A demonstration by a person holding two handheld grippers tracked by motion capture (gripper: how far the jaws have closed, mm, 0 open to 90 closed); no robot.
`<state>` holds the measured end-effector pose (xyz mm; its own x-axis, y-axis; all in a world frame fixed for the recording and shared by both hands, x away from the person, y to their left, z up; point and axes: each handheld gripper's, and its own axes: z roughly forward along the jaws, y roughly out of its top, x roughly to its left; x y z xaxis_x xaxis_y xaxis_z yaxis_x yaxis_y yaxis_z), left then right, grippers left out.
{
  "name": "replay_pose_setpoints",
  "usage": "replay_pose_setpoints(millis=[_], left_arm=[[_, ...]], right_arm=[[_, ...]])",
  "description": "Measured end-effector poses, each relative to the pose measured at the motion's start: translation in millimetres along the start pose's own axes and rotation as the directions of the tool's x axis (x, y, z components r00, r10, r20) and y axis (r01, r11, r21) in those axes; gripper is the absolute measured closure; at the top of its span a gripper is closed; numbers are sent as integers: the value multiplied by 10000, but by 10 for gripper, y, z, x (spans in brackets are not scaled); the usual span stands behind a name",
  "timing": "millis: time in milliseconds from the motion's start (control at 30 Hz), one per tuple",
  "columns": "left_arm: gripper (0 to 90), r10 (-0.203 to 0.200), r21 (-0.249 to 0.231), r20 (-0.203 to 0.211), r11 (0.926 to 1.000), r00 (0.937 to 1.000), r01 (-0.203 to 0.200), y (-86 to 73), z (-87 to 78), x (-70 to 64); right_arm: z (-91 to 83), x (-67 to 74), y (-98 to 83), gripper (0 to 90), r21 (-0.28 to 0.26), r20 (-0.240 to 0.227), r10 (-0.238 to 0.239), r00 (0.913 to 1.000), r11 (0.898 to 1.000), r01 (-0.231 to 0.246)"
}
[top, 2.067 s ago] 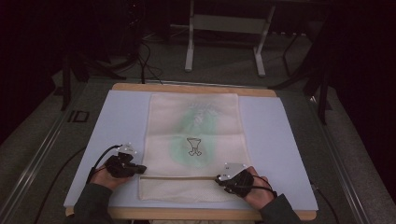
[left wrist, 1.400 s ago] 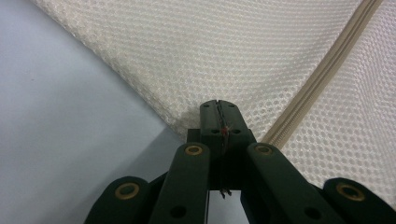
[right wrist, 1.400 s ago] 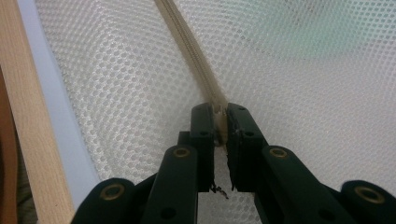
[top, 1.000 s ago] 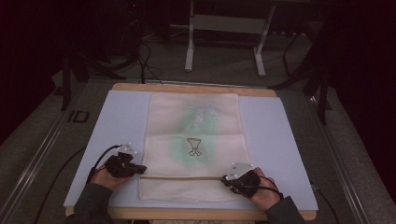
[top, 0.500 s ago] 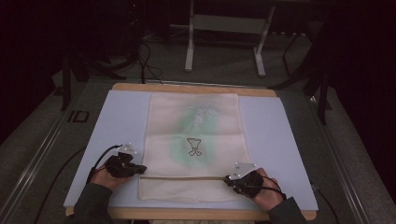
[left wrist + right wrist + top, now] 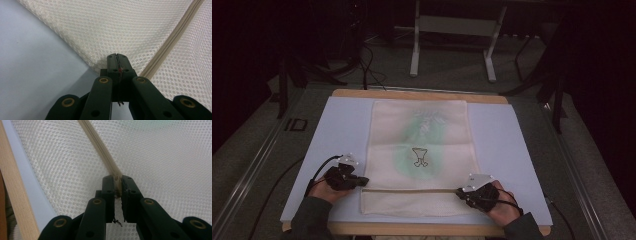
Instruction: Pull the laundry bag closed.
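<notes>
Two grippers: both on the mesh bag (image 6: 419, 155), at its near end.
Bag: flat on the table (image 6: 337, 130), zipper (image 6: 412, 190) running across between the hands.
Left gripper (image 6: 362, 181): jaws clamped on the bag's left edge beside the zipper end (image 6: 117, 60).
Right gripper (image 6: 460, 192): jaws pinched on the zipper (image 6: 117, 180) near the right edge.

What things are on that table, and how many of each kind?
Mesh laundry bag: 1
Zipper across the bag: 1
Green garment showing through the mesh: 1
Handheld grippers: 2, the left gripper at the bag's left edge and the right gripper on the zipper's end
Blue mat under it all: 1
Total: 6
</notes>
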<state>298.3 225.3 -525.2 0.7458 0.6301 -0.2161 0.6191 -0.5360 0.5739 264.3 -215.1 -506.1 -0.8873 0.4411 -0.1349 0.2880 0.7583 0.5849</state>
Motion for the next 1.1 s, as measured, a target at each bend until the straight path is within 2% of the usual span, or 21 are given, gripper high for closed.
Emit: replay_pose_setpoints(millis=[433, 700, 1100], left_arm=[[900, -15, -11, -6, 10000, 10000, 14, 1, 1, -2], [900, 3, 13, 1, 10000, 10000, -3, 1, 0, 1], [900, 1, 12, 10, 10000, 10000, -1, 2, 0, 2]], right_arm=[[-34, -78, -73, 822, 158, -30, 67, 10000, 9999, -66], [-88, -143, -163, 822, 200, -13, 453, 9990, 9988, -452], [-166, -230, -234, 822, 196, 124, 637, 9979, 9978, -639]])
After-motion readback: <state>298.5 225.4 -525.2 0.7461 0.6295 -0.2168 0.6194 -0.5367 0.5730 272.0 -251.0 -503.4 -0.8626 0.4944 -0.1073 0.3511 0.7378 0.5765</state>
